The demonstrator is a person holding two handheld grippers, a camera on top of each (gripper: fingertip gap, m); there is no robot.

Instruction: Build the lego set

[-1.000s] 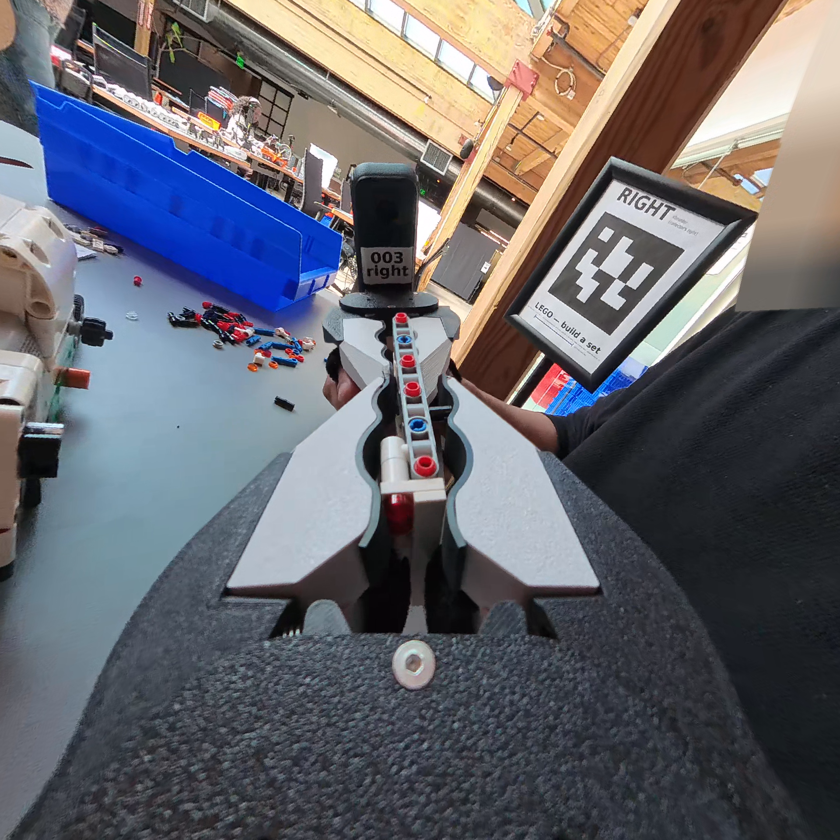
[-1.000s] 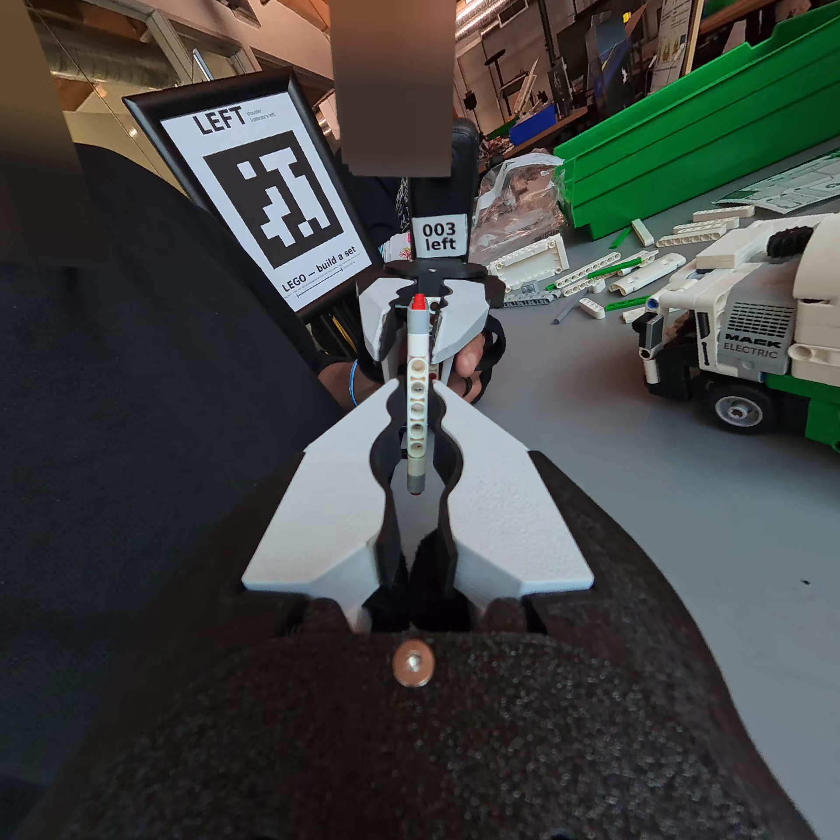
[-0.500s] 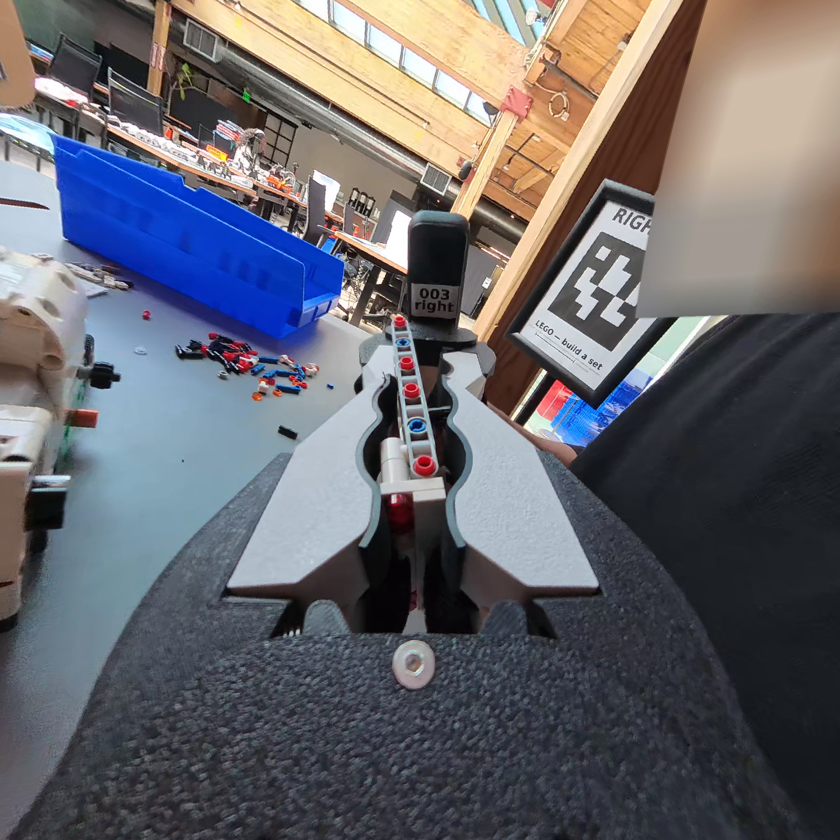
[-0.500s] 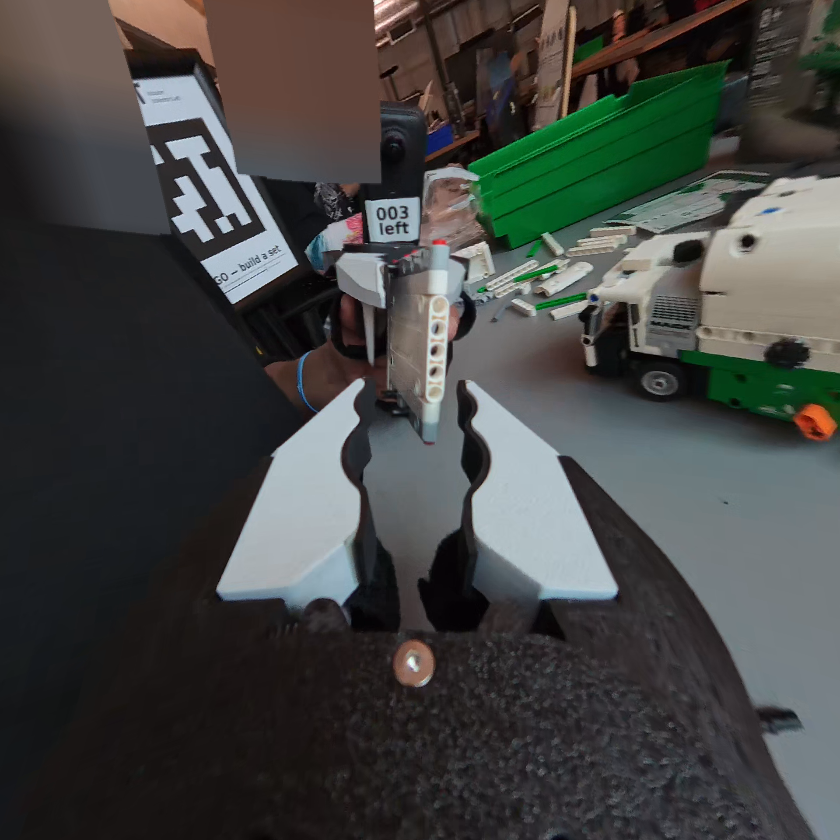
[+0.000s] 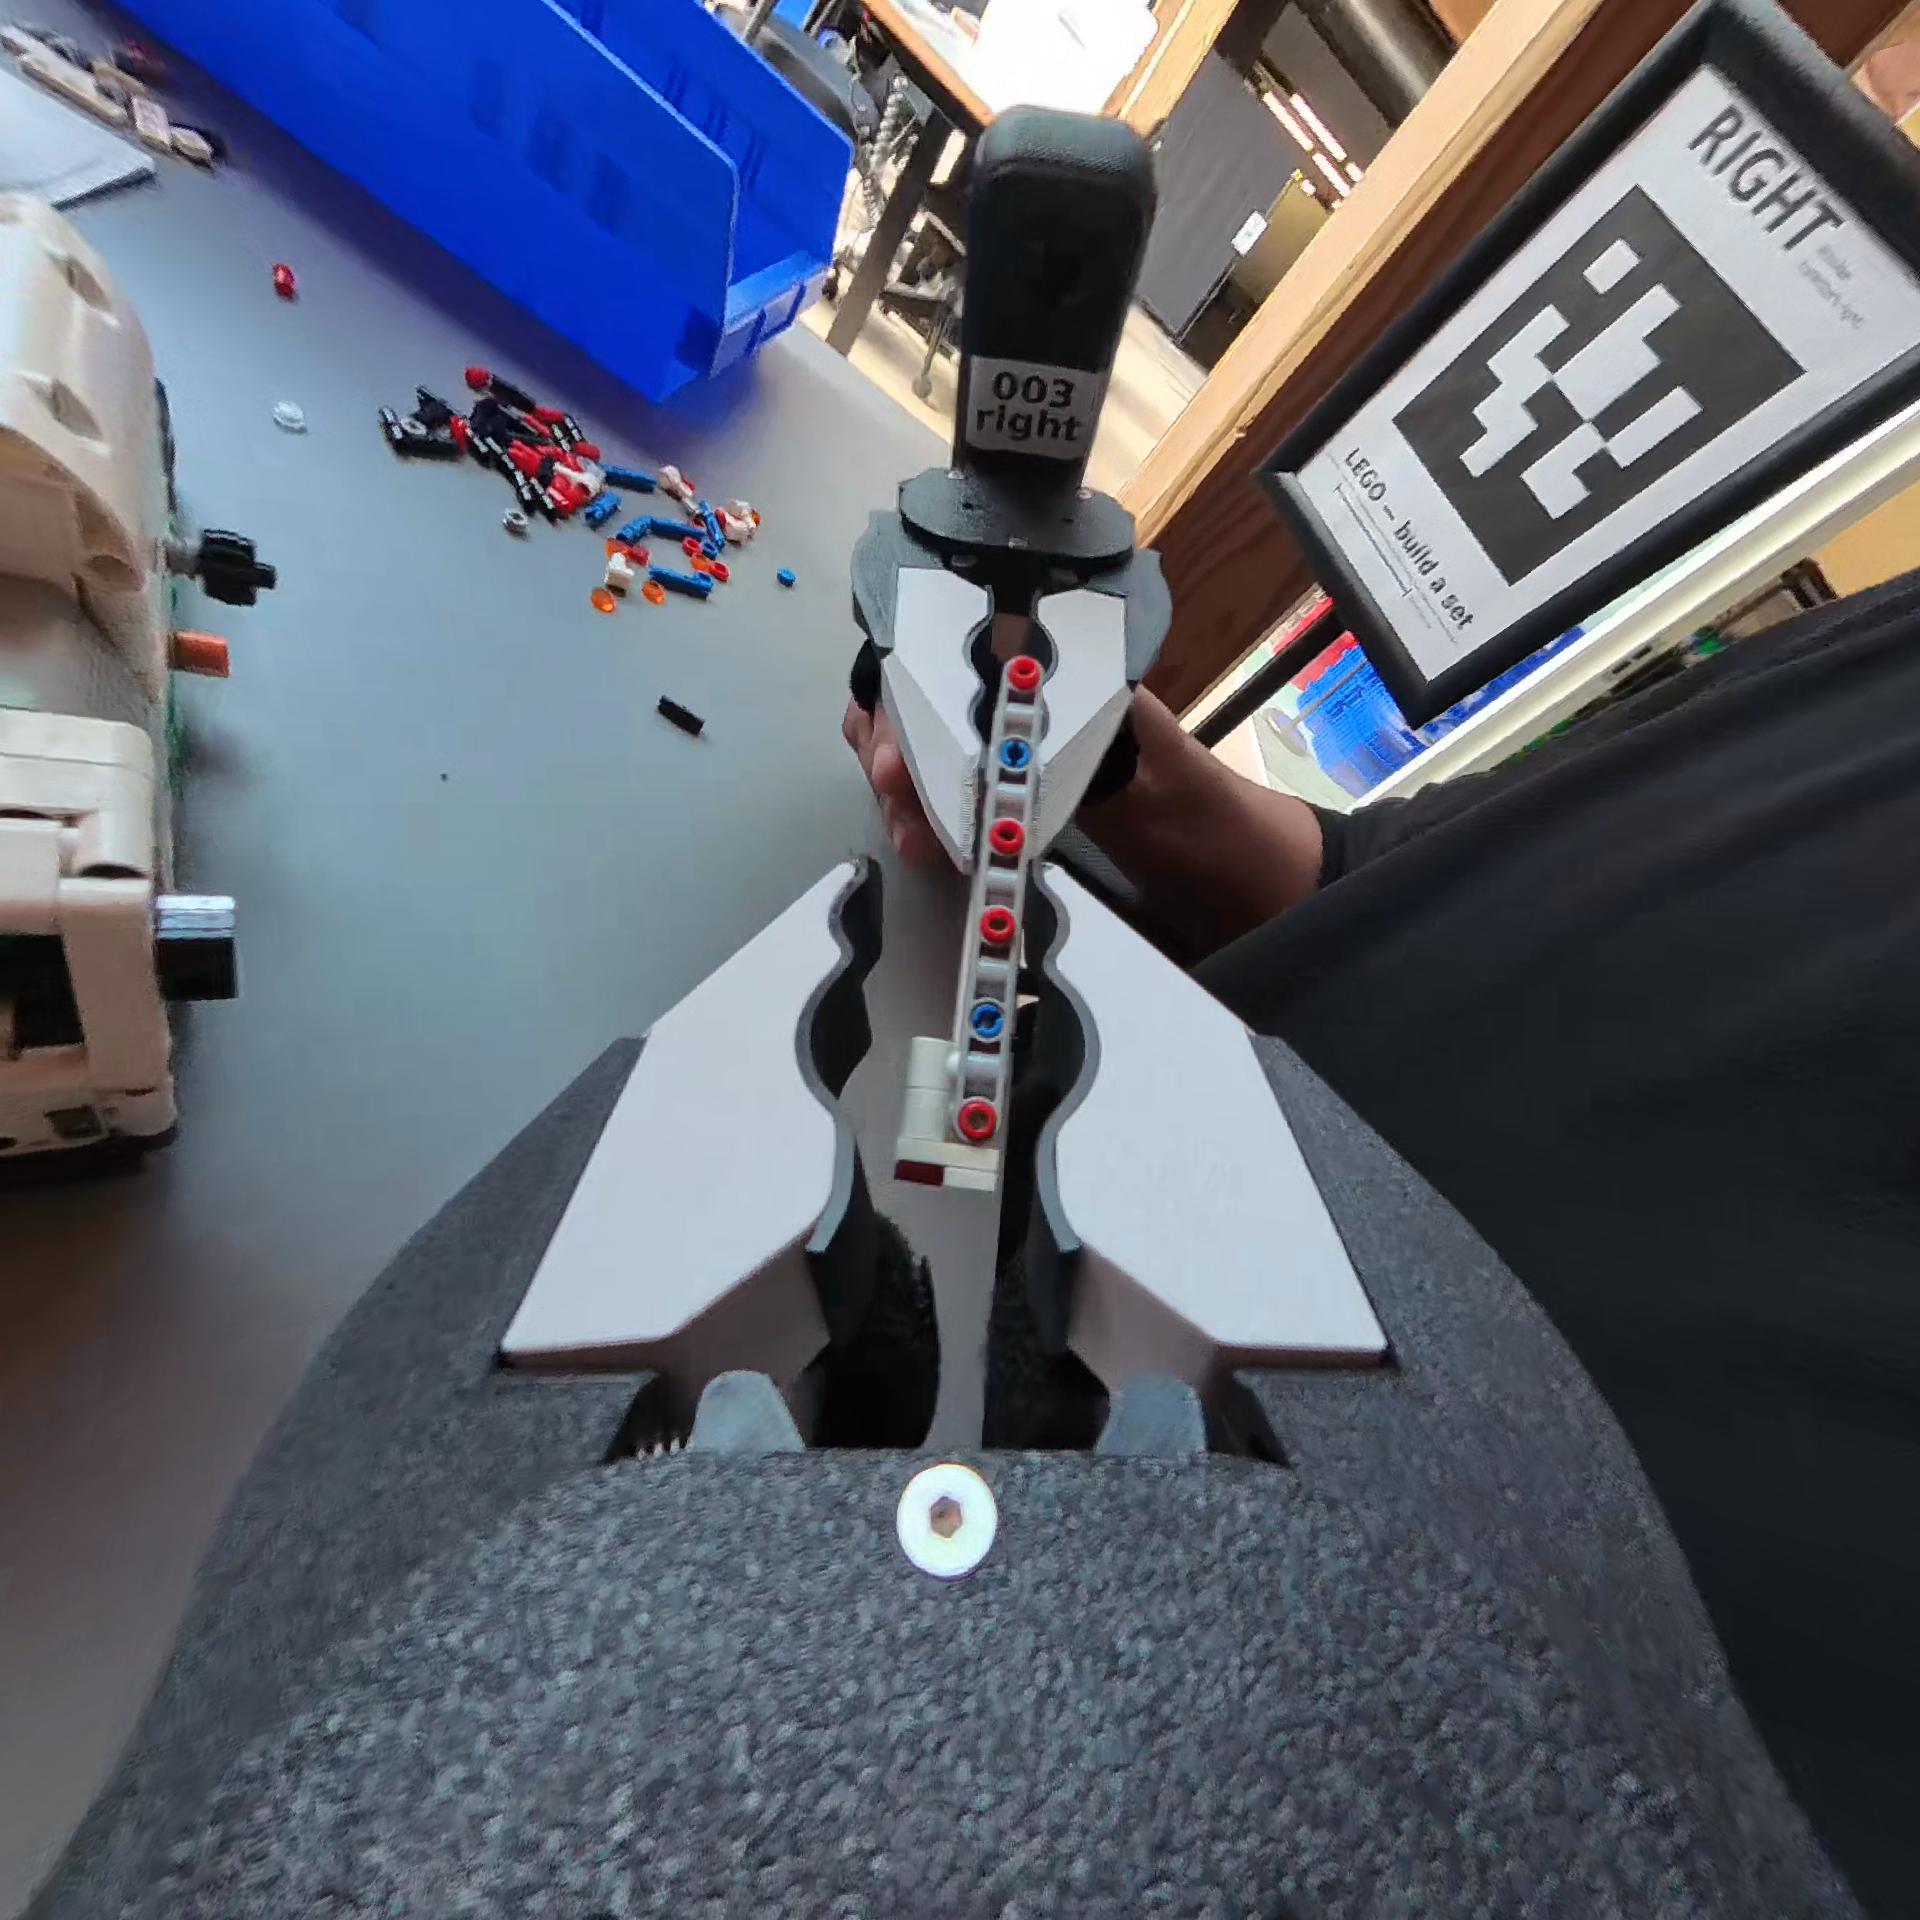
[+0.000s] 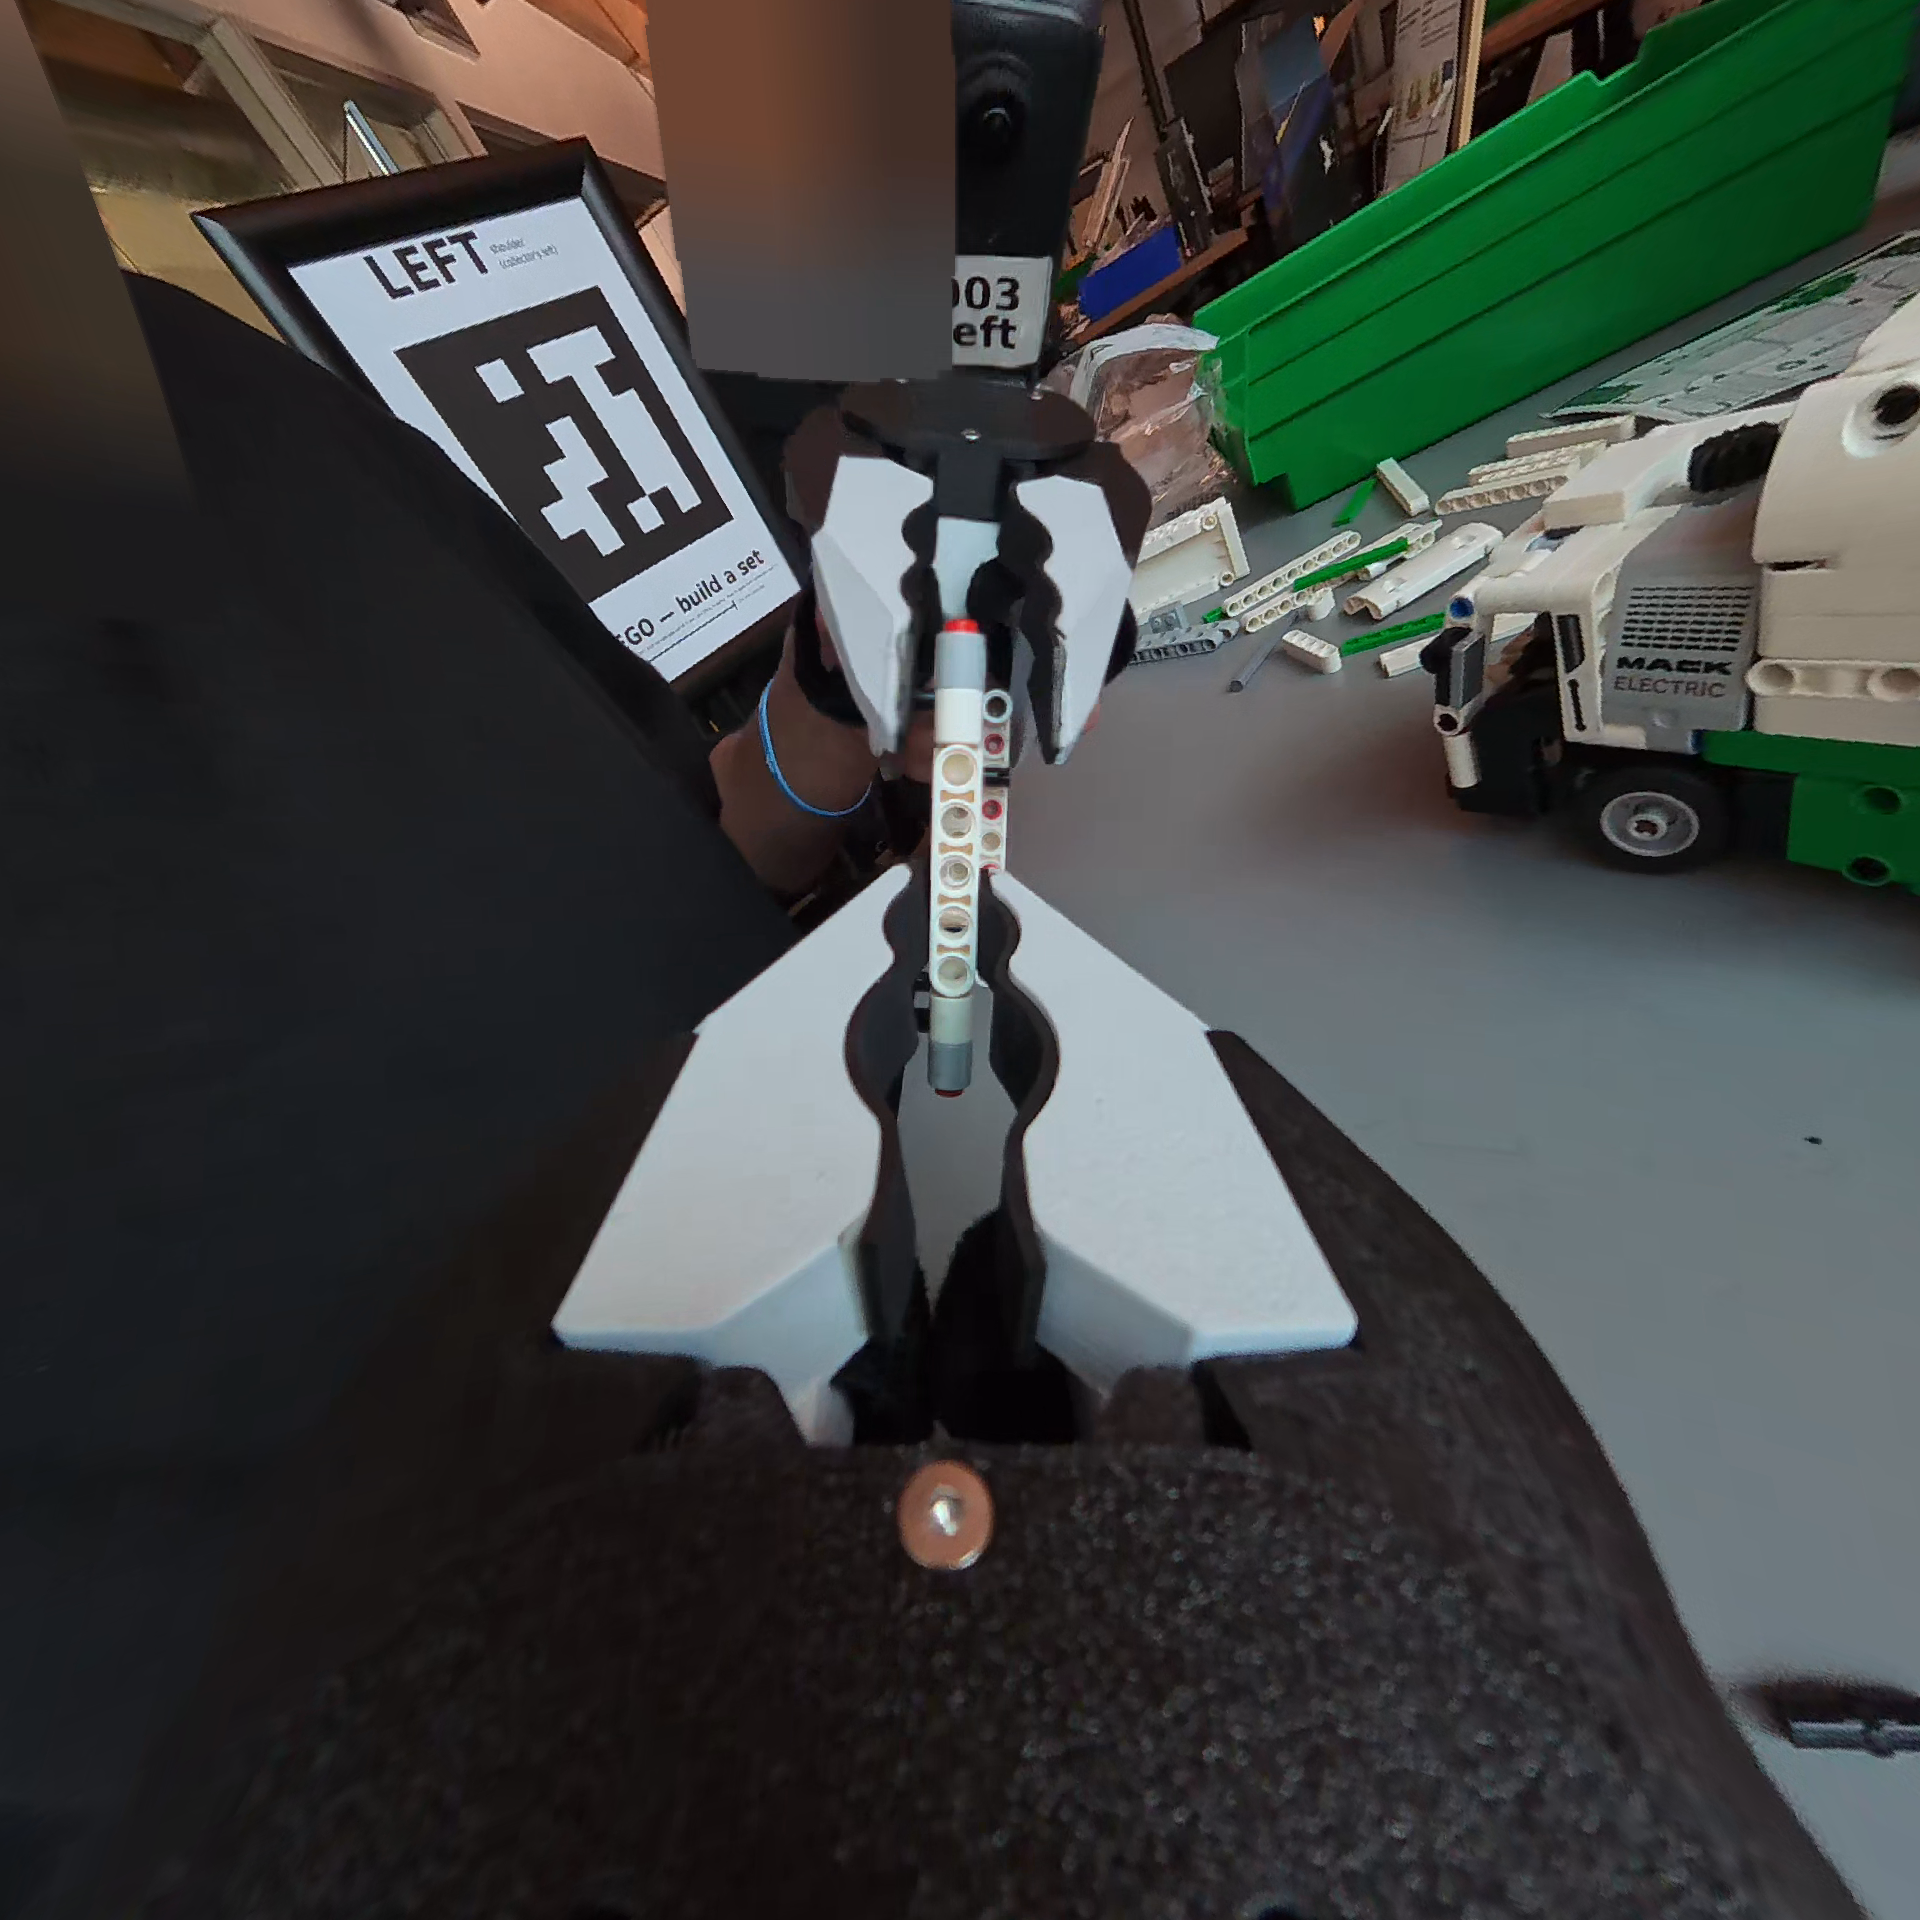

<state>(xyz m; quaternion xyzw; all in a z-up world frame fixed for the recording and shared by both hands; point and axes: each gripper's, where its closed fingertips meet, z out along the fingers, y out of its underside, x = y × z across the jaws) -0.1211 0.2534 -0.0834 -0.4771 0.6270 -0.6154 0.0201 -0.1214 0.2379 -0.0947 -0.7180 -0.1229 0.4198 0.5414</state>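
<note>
On the grey table [image 6: 1351,1195] the biggest thing near you is the white and green toy truck [image 6: 1714,665], parked off to the right of your right gripper [image 6: 948,878]. Behind it runs a long green bin [image 6: 1558,260], with white and green loose beams [image 6: 1340,577] scattered at its foot. Across on the other side a blue bin [image 5: 582,177] sits at the table's far edge, and in front of it lies a heap of small red, blue and black pins [image 5: 561,478], with one black pin [image 5: 681,715] lying apart from the heap. Two framed marker cards stand by your dark sleeves, one [image 5: 1621,343] beside the wooden post and one [image 6: 551,416] at the other shoulder.

Now to the middle: your two grippers face each other nose to nose, sharing a small brick assembly [image 6: 954,862], a white holed beam backed by a grey beam [image 5: 1000,894] studded with red and blue pins. Your right gripper is closed narrowly on it, the fingertips pinching the beam. Your left gripper [image 5: 951,888] stands moderately apart; the assembly lies between its fingers, with a clear gap on its left side.
</note>
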